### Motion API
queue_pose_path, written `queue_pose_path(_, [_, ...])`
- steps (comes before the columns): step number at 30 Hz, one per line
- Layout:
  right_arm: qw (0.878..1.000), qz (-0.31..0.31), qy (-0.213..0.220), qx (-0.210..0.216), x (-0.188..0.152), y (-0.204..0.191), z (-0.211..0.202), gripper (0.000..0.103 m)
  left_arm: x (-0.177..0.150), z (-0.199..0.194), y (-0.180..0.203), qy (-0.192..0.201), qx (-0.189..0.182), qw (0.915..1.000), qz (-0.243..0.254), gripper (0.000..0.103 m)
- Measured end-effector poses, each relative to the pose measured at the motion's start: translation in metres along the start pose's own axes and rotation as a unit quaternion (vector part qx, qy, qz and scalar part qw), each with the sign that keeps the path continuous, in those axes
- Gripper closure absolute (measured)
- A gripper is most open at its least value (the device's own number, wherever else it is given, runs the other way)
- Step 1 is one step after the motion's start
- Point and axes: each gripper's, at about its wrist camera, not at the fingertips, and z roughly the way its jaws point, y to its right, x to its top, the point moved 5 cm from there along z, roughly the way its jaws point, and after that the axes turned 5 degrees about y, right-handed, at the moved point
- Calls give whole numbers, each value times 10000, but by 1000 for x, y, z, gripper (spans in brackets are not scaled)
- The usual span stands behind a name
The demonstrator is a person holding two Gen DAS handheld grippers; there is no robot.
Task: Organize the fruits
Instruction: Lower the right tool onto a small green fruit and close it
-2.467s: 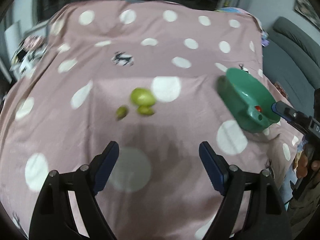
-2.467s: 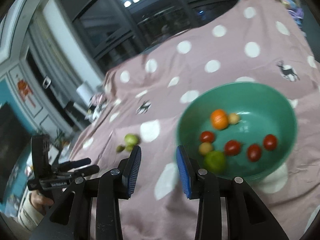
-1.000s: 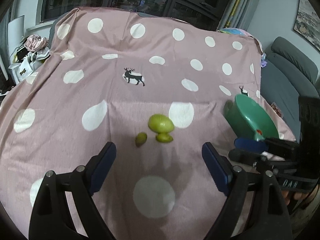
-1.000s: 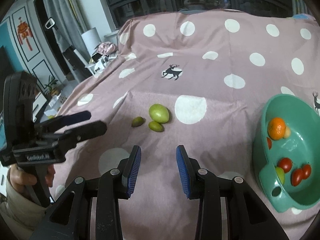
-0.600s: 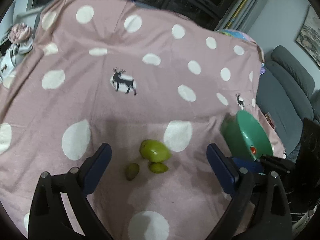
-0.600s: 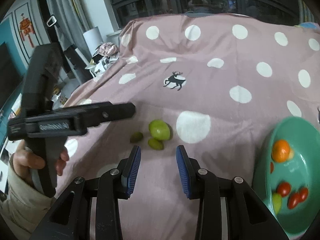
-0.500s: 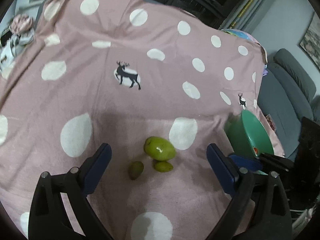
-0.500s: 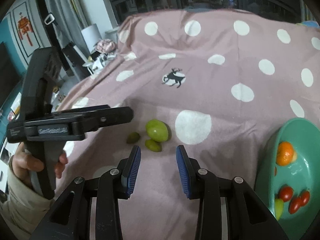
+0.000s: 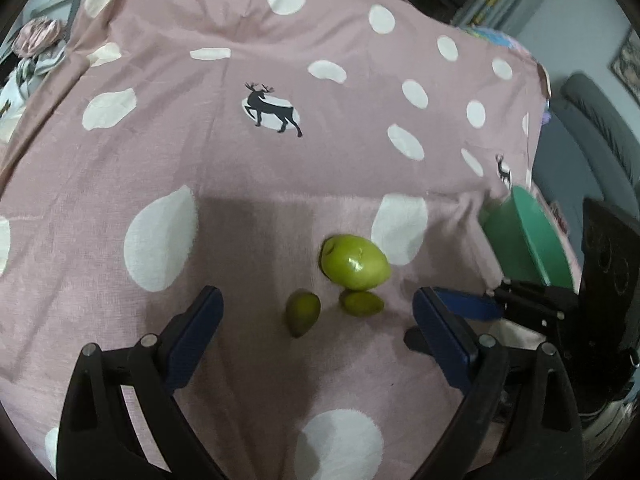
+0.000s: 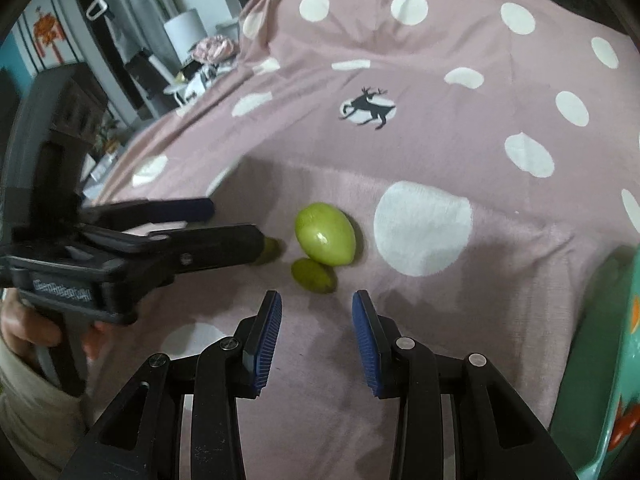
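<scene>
A large green fruit (image 9: 355,267) and two small green fruits (image 9: 303,312) (image 9: 361,303) lie together on the pink dotted cloth. My left gripper (image 9: 316,316) is open, its jaws standing either side of the small fruits, just in front of them. My right gripper (image 10: 317,316) is open, close in front of the nearer small fruit (image 10: 314,275) with the large fruit (image 10: 325,234) behind it. The other small fruit (image 10: 269,249) is partly hidden behind the left gripper (image 10: 192,224). The green bowl (image 9: 528,236) stands to the right, with orange and red fruit inside (image 10: 634,316).
The pink cloth (image 9: 280,60) with white dots and deer prints covers the whole surface. A grey sofa (image 9: 596,128) is beyond the right edge. Clutter and a lamp (image 10: 188,32) stand beyond the left edge. The right gripper (image 9: 520,304) reaches in beside the bowl.
Both grippers have moved forward and closer to the three green fruits. The right gripper has turned away from the bowl, which now sits at its right edge.
</scene>
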Motion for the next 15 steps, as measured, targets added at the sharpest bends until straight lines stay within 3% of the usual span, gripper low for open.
queue_pose_path(11, [9996, -196, -165, 124, -5, -2, 26, 66, -1, 6, 1, -23, -37, 10000, 80, 7])
queue_pose_path(15, [9994, -248, -204, 132, -4, -3, 33, 66, 1, 2, -6, 63, -313, 9993, -179, 7])
